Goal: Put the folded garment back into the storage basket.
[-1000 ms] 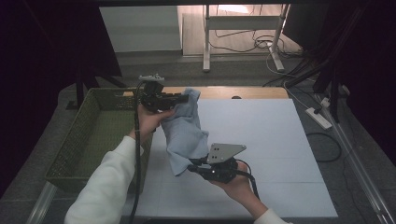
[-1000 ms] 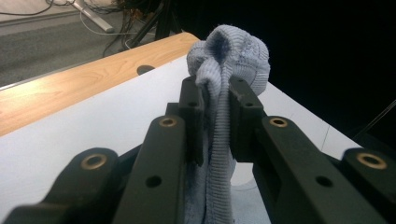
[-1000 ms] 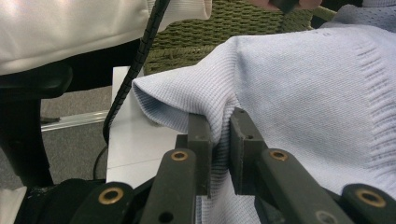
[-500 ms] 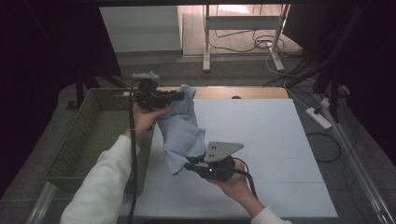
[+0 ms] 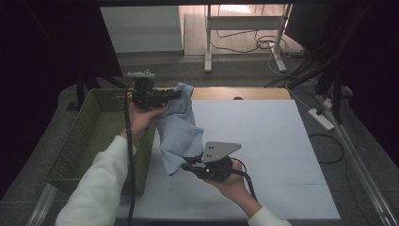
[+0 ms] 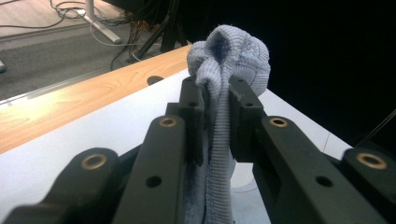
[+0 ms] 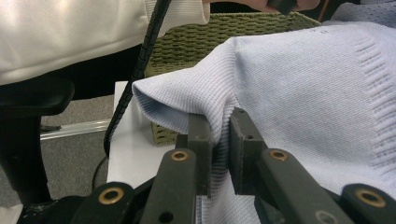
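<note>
High view: the left gripper [image 5: 175,94], raised beside the green basket [image 5: 84,141], pinches the top of a light blue knitted cloth [image 5: 179,134], while the right gripper [image 5: 186,165], held low and level over the white table sheet [image 5: 273,141], clamps its lower edge. Left gripper view adds the bunched fabric squeezed between closed jaws; right gripper view shows a folded hem gripped, plus a white sleeve [image 7: 70,32].
</note>
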The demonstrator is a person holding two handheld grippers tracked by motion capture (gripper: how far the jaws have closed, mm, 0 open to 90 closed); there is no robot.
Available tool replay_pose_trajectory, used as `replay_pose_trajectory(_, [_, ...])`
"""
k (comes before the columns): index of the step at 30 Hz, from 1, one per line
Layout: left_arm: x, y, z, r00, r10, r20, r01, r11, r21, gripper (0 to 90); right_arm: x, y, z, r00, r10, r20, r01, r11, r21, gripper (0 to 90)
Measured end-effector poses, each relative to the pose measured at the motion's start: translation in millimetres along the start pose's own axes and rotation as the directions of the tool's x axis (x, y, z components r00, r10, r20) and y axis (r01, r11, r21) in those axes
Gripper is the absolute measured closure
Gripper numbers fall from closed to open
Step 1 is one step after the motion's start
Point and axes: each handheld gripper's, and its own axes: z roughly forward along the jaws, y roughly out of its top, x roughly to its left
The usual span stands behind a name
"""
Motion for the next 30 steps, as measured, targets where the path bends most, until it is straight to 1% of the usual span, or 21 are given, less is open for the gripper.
replay_pose_trajectory(11, [6.0, 0.0, -10.8, 0.9999, -0.008, -0.013, 0.008, 0.9999, -0.009, 78.1, -0.2, 7.3, 7.8, 1.0, -0.006, -0.008, 0.006, 1.0, -0.012, 80.6])
replay_pose_trajectory(18, [9.3, 0.8, -20.3, 0.9996, -0.01, -0.027, 0.009, 0.9998, -0.018, 78.1, 0.1, 15.3, 14.0, 0.9995, -0.024, -0.018, 0.024, 1.0, -0.009, 80.6])
replay_pose_trajectory(30, [14.1, 0.4, -30.6, 0.9991, -0.015, -0.04, 0.014, 0.9995, -0.029, 78.1, -0.4, 20.9, 24.2, 0.9993, -0.024, -0.03, 0.023, 1.0, -0.019, 80.6])
